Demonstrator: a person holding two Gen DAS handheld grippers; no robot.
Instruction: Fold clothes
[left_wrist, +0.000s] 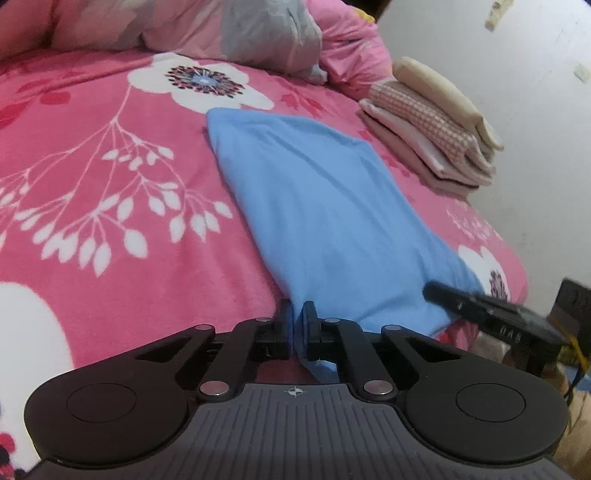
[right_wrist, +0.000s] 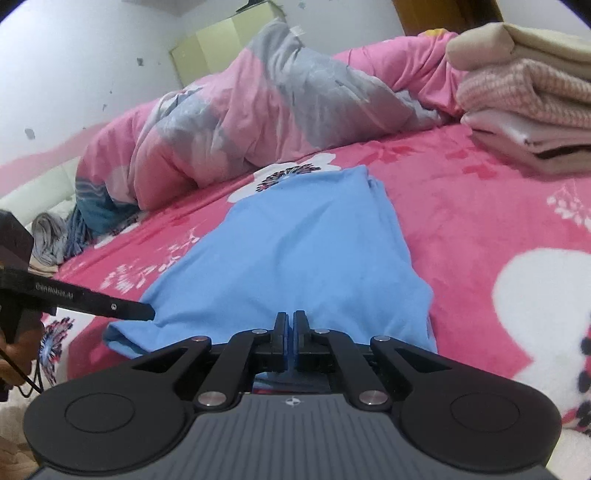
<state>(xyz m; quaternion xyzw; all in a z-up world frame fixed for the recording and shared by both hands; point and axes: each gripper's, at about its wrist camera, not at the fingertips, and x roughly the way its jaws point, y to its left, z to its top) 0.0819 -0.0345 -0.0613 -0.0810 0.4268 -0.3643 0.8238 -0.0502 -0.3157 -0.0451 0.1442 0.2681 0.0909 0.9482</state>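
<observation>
Setting: a bed covered by a pink blanket (left_wrist: 110, 122) printed with white flowers and leaf sprigs.
Cloth: a light blue cloth (left_wrist: 325, 206) lies folded lengthwise on the blanket, running from the near edge of the bed toward the middle.
Left gripper (left_wrist: 294, 325): jaws clamped together on the near left corner of the cloth; blue fabric shows between the pads.
Right gripper (right_wrist: 290, 332): jaws pinched on the near right edge of the same cloth, blue visible in the slit between them.
Stack: folded clothes (left_wrist: 436, 129), cream on top, pink and beige below, sit near the bed's right side, apart from the cloth.
Quilt: a bunched pink and grey quilt (right_wrist: 236, 110) lies along the far side.
</observation>
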